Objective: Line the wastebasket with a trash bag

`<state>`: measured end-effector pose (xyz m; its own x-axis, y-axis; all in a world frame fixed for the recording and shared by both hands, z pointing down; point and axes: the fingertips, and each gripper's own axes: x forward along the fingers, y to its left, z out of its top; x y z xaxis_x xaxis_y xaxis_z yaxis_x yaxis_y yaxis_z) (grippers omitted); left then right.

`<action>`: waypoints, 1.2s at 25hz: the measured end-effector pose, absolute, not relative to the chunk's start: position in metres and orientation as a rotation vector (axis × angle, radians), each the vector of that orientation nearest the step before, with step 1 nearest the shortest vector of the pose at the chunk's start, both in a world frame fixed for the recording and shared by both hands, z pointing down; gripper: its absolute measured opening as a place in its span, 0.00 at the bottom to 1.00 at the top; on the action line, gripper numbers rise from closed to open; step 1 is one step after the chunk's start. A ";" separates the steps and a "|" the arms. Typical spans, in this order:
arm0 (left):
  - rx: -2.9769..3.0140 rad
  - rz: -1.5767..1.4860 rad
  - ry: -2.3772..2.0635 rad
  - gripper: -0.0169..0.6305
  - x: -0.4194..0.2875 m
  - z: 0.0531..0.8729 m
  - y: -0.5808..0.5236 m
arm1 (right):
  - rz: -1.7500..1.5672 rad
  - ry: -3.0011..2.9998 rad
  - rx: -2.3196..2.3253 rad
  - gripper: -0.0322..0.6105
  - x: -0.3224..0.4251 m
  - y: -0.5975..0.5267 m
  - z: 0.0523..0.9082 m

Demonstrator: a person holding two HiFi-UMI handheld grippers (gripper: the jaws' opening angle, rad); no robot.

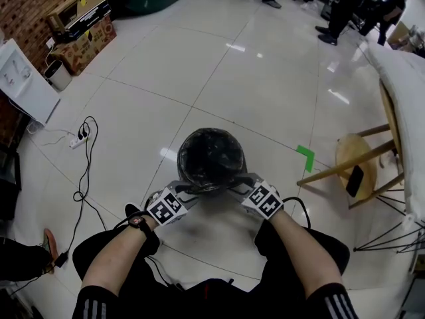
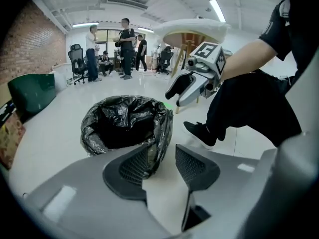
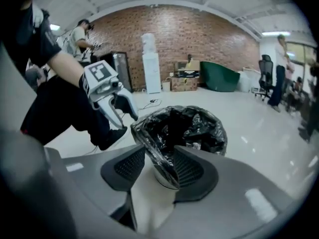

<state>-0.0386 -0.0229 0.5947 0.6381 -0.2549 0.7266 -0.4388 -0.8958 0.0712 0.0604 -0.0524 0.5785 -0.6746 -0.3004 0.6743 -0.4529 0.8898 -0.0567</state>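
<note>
A small round wastebasket (image 1: 211,159) stands on the pale tiled floor, with a black trash bag (image 2: 124,123) in it whose rim is folded over the edge. My left gripper (image 1: 191,190) is at the basket's near left rim and my right gripper (image 1: 239,182) at its near right rim. In the left gripper view the left gripper (image 2: 162,152) is open, the bag's folded edge beside its left pad. In the right gripper view the right gripper (image 3: 159,156) is open, with a flap of the bag (image 3: 159,151) hanging loose between the jaws. Each gripper shows in the other's view: right gripper (image 2: 182,91), left gripper (image 3: 122,108).
A wooden stool (image 1: 355,153) with a dark phone (image 1: 354,180) on it stands at the right, beside a white padded table (image 1: 405,92). A green tape mark (image 1: 306,157) lies on the floor. A power strip with cable (image 1: 80,138) and cardboard boxes (image 1: 80,25) are at the left. People stand far back.
</note>
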 end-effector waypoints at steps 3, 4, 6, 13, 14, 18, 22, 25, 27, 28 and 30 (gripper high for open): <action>2.616 1.193 -0.570 0.27 -0.035 0.608 -0.022 | 0.124 -2.243 0.480 0.33 0.051 -0.042 0.602; 2.616 1.215 -0.582 0.23 -0.035 0.610 -0.023 | 0.085 -2.212 0.487 0.30 0.051 -0.042 0.607; 2.612 1.224 -0.614 0.08 -0.035 0.613 -0.027 | 0.025 -2.175 0.511 0.09 0.051 -0.043 0.612; 2.583 1.239 -0.557 0.03 -0.036 0.623 -0.019 | 0.046 -2.168 0.460 0.06 0.053 -0.022 0.618; 2.579 1.249 -0.548 0.03 -0.036 0.626 -0.017 | 0.059 -2.161 0.450 0.06 0.054 -0.018 0.623; 2.565 1.273 -0.525 0.03 -0.032 0.641 -0.014 | 0.136 -2.137 0.464 0.06 0.058 -0.015 0.650; 2.524 1.265 -0.542 0.05 -0.032 0.657 -0.020 | 0.235 -2.132 0.508 0.06 0.059 -0.025 0.670; 2.493 1.241 -0.510 0.12 -0.033 0.663 -0.020 | 0.329 -2.169 0.500 0.16 0.058 -0.025 0.674; 2.502 1.204 -0.486 0.22 -0.032 0.660 -0.021 | 0.396 -2.205 0.502 0.26 0.058 -0.026 0.668; 2.510 1.189 -0.475 0.24 -0.032 0.655 -0.020 | 0.420 -2.219 0.502 0.28 0.059 -0.026 0.664; 2.524 1.175 -0.449 0.27 -0.037 0.644 -0.018 | 0.445 -2.224 0.485 0.31 0.067 -0.024 0.653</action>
